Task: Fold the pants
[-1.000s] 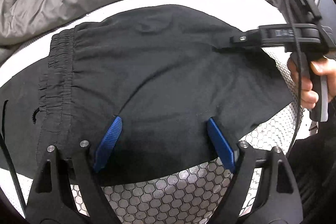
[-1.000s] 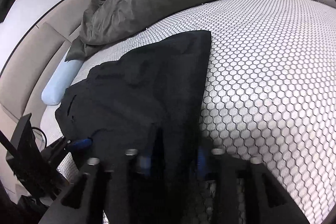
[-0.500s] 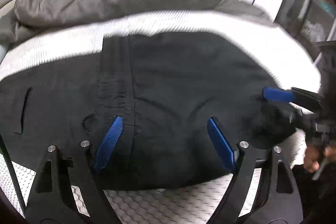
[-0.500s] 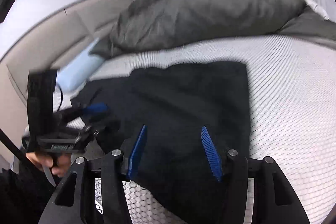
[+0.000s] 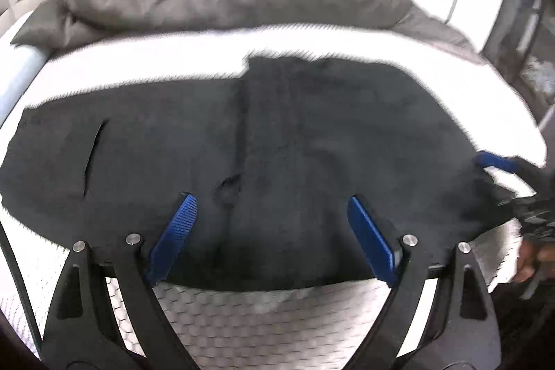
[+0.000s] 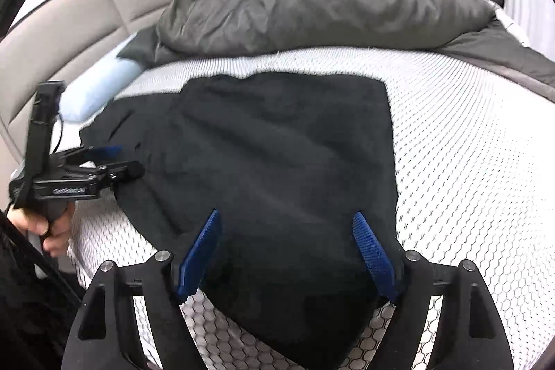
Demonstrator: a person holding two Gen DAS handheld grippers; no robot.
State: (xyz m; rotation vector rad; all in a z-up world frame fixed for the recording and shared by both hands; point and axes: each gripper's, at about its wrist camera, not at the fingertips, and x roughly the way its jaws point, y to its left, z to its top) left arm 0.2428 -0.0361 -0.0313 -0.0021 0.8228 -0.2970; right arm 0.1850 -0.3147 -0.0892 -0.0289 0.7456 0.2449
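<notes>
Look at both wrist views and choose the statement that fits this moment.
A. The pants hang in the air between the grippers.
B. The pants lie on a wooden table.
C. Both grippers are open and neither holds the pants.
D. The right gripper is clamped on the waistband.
C: the left gripper and the right gripper both show their blue fingers spread wide, with the black pants lying flat on the honeycomb-patterned mattress cover, unheld.
</notes>
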